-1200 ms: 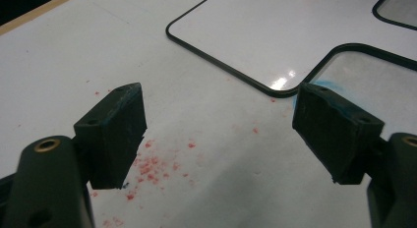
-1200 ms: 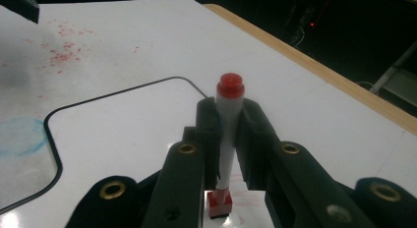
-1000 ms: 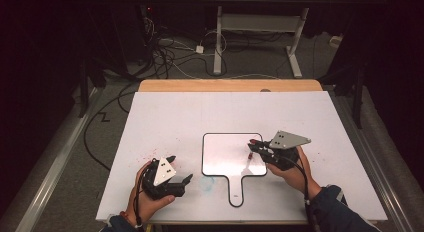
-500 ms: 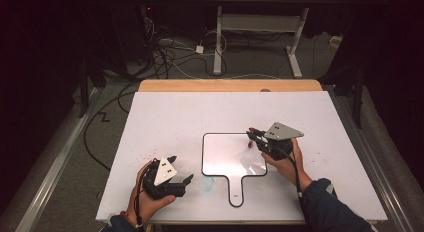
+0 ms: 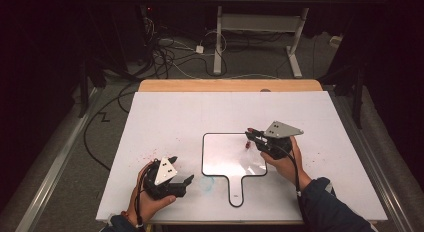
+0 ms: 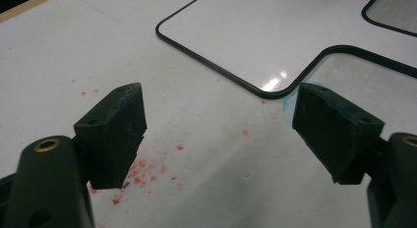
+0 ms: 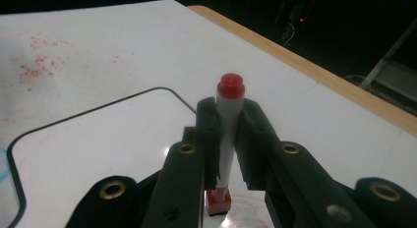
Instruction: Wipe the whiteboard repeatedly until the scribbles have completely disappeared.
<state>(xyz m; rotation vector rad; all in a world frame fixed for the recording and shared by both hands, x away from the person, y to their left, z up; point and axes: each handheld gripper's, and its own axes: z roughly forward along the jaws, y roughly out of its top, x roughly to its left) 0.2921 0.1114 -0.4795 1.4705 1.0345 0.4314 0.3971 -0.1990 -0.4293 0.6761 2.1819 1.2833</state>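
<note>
A small whiteboard with a black rim and a handle lies on the white table. My right gripper is over the board's right edge, shut on a red marker. The marker stands crosswise between the jaws, one red end up and the other down by the whiteboard. Whether that lower end touches the surface I cannot tell. My left gripper rests at the table's near left, open with nothing between its pads. The whiteboard corner and handle lie ahead of it.
Red specks dot the table near the left gripper, and a blue smudge sits beside the board's handle. A wooden strip runs along the table's far edge. Beyond it are floor cables and a desk frame.
My right gripper, with the marker, has shifted slightly toward the far side along the board's right edge. The left gripper has stayed where it was.
</note>
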